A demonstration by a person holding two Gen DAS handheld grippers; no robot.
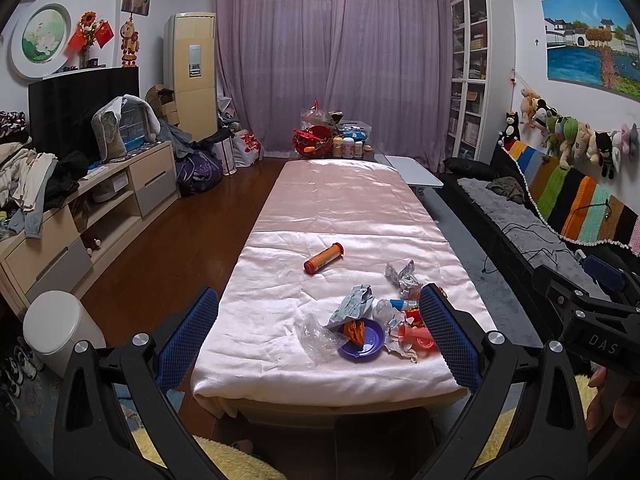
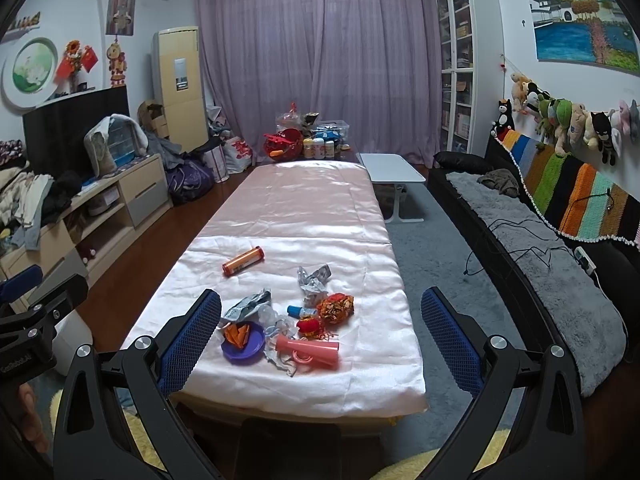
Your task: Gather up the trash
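Trash pile (image 2: 288, 328) on pink table (image 2: 304, 216), ahead of both spread claws, left claw (image 1: 319, 332), right claw (image 2: 320, 336).

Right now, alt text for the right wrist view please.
Open right gripper hovers before a pink-draped table holding litter: purple dish, pink cup, orange tube, crumpled wrappers. The left gripper shows at the left edge.
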